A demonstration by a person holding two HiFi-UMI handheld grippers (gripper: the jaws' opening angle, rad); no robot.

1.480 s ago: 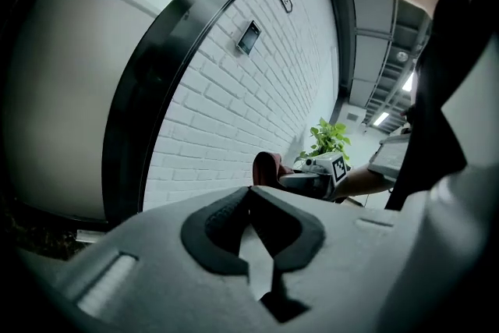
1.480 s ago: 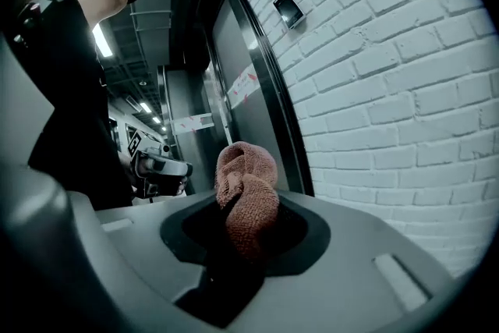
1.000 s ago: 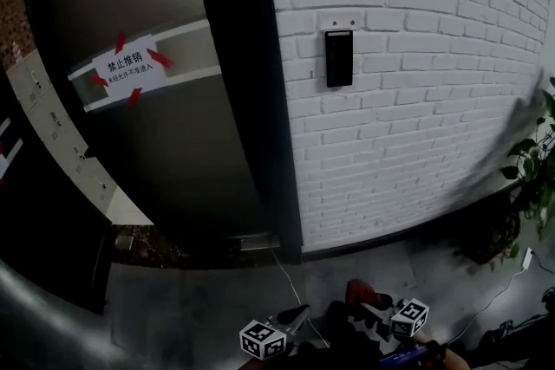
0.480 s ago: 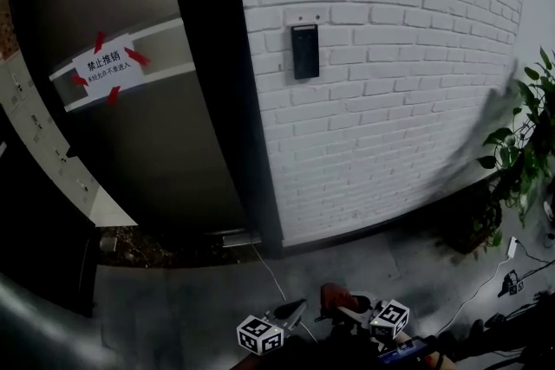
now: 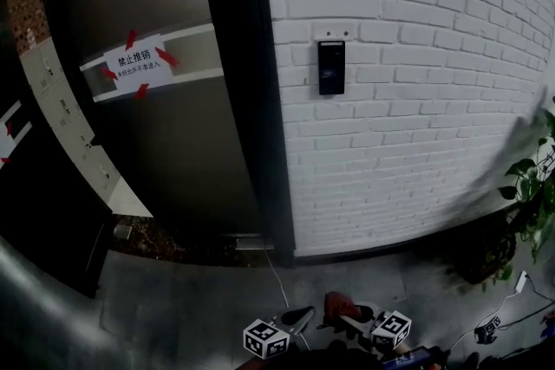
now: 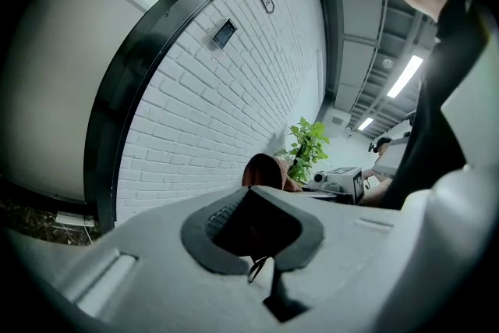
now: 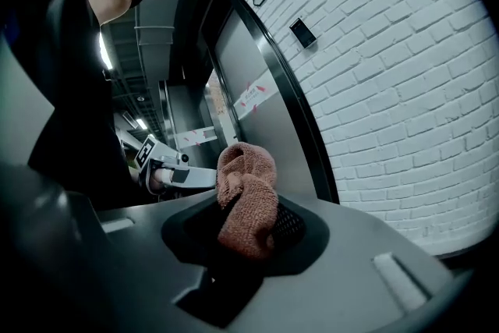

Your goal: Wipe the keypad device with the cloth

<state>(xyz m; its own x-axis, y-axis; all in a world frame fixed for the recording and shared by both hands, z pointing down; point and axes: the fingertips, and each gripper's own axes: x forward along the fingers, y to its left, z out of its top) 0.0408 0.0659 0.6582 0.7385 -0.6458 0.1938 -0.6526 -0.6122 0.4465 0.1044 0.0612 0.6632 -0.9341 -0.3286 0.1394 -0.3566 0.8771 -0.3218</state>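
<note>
I find the keypad (image 5: 330,68) mounted on the white brick wall (image 5: 434,108), just right of the dark door frame (image 5: 251,100) and far from both tools. My right gripper (image 7: 251,224) is clamped on the reddish-brown cloth (image 7: 246,187), which stands bunched above its jaws. My left gripper (image 6: 253,216) has its jaws together with nothing between them. Both are held low and near, side by side. A sign (image 5: 134,65) is taped to the door (image 5: 173,160) at left. A plant (image 5: 531,186) stands at right.
</note>
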